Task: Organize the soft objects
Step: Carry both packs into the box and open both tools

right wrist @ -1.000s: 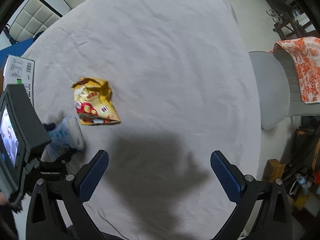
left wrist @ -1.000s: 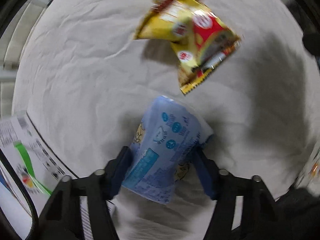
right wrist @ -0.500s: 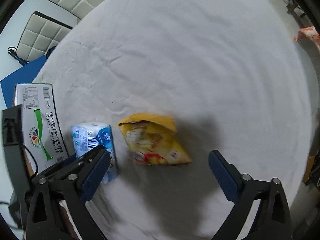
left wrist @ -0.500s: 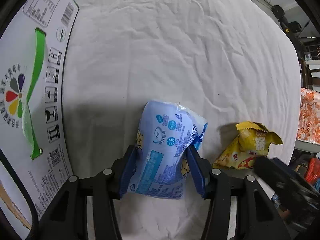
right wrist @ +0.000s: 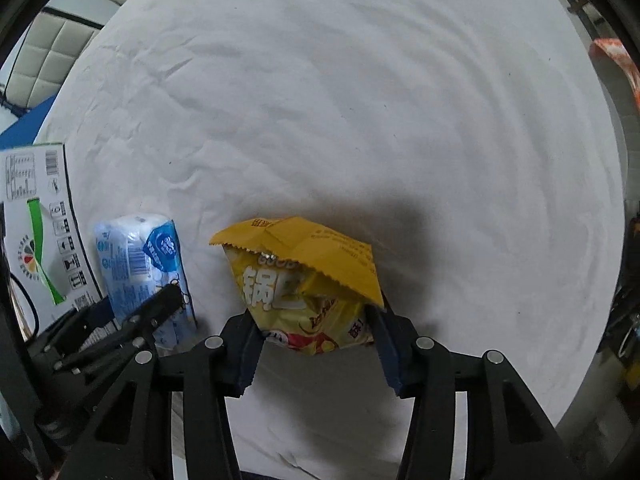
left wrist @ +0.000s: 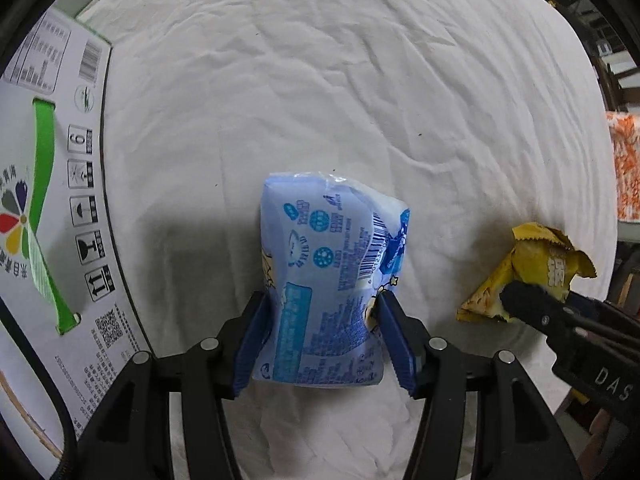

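Wrinkled white cloth covers the round table, creased in soft ridges across its whole top. At the left gripper the blue fingers are clenched on the lower sides of a pale blue tissue pack, whose glossy plastic wrap puckers and narrows where they press; the pack is a soft, pillowy block printed with round icons and a barcode, its far end lying toward the middle of the cloth. At the right gripper the fingers are grasping the lower part of a yellow snack bag, a crinkled foil pouch with a zigzag-cut top seam folded over like a flap and red and white print near the base. Bag and pack sit just beside each other, the pack to the left. Further left lies a white cardboard box, flat-faced and stiff, printed with a green band, a coloured petal logo, handling symbols and barcodes; what it contains cannot be seen.
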{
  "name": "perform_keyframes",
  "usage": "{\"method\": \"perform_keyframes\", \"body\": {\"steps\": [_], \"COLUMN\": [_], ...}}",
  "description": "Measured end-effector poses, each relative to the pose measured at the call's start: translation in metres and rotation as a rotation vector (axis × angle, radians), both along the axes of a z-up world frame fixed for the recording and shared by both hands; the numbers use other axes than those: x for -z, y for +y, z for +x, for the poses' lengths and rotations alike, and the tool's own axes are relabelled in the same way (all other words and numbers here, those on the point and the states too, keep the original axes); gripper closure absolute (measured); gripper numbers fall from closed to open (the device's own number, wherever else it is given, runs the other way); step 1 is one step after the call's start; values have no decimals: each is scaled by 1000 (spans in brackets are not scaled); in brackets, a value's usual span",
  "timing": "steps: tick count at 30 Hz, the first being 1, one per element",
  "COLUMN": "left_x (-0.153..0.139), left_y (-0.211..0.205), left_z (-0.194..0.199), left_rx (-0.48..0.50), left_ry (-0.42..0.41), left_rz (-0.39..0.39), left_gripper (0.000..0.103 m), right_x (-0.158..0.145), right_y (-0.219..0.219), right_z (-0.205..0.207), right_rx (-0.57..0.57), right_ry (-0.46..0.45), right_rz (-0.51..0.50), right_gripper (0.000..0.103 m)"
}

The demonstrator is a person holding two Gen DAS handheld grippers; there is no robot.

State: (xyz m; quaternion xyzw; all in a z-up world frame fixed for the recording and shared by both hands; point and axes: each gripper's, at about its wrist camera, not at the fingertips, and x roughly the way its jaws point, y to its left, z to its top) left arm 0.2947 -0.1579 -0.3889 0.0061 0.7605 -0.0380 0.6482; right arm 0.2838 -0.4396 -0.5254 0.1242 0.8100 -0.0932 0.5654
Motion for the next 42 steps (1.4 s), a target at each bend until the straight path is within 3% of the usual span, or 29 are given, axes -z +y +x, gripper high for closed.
{"method": "perform_keyframes", "body": {"steps": [4, 8, 14, 20, 26, 37, 42], "left_x": [0, 5, 5, -23, -65, -161, -171], "left_y": [-10, -14, -24, -25, -34, -31, -12], "left_z": [-2, -29, -40, -46, -55, -80, -79], "left_rx": [1, -3, -2, 12, 9, 29, 27], "left_ry": [-30, -57, -70, -114, -193, -345, -390], "left_rz": [20, 27, 28, 16, -20, -94, -118], "left_gripper": [51, 54, 64, 65, 65, 65, 65], "right_x": [2, 4, 5, -9, -44, -133, -172], "right_y": [-7, -5, 18, 27, 36, 47, 54], "right_z": [2, 4, 15, 3, 0, -7, -15], "right_rx": [20, 27, -8, -27, -58, -78, -101], "right_ry": [-1, -2, -5, -31, -90, -214, -262], "right_rz": [-3, -9, -36, -51, -65, -73, -58], "right_gripper": [47, 46, 54, 56, 56, 56, 56]}}
